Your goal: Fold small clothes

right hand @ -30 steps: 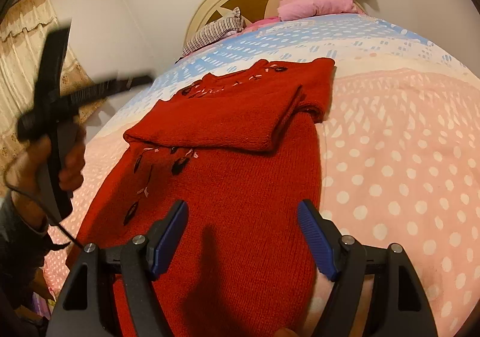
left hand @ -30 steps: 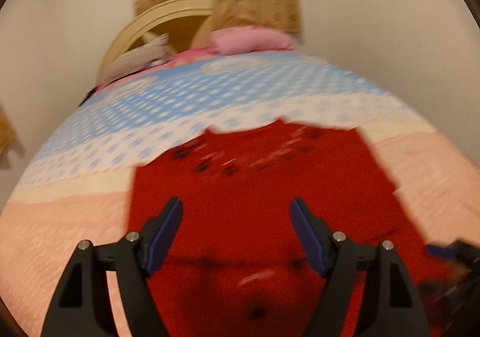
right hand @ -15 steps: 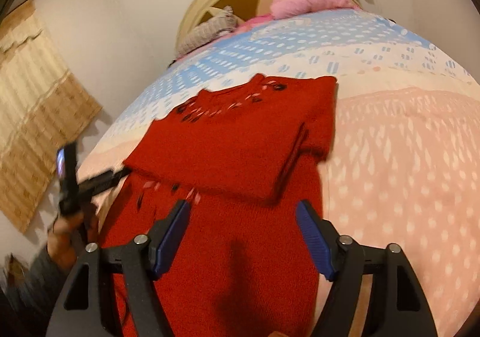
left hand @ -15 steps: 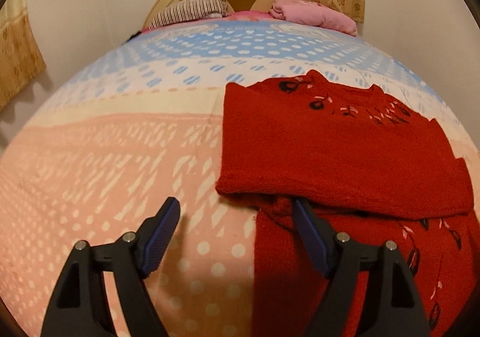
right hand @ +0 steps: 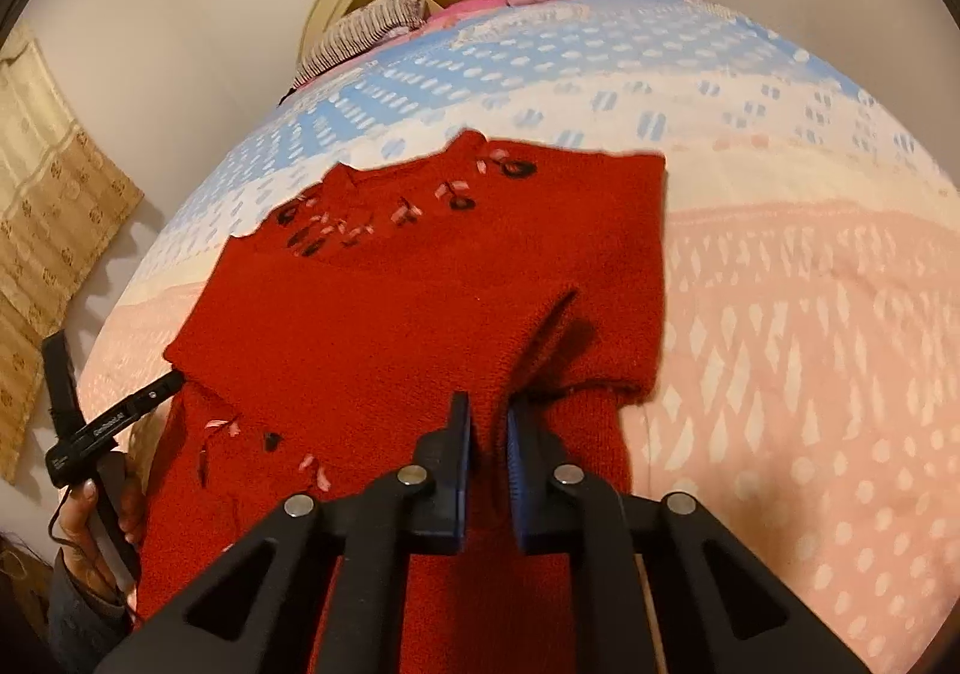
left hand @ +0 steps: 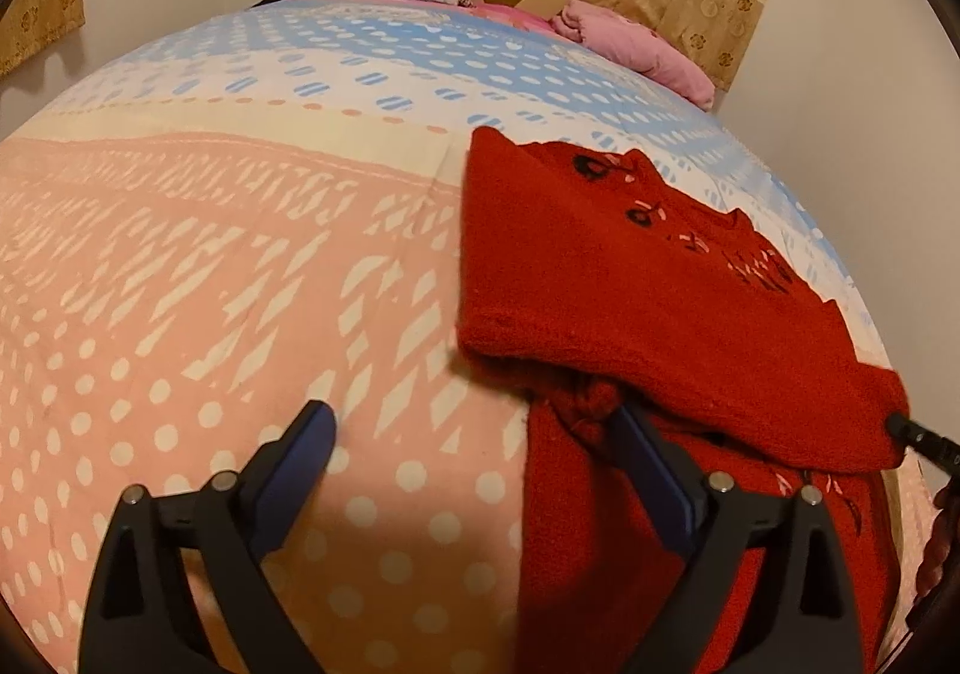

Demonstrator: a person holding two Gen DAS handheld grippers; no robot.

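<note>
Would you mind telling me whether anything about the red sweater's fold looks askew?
Slightly: on the red sweater, the folded-over top layer's lower edge runs slanted, and a ridge puckers up where the right gripper pinches it. No damage shows.

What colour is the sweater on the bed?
Red, with small black and pink stitched motifs; the sweater shows best in the right wrist view.

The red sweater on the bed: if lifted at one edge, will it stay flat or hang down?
The red sweater looks like soft knit, already folded over itself, so it would probably hang limp. The right tool pinches a raised ridge, suggesting it bunches easily. Its fuzzy surface probably resists slipping.
</note>
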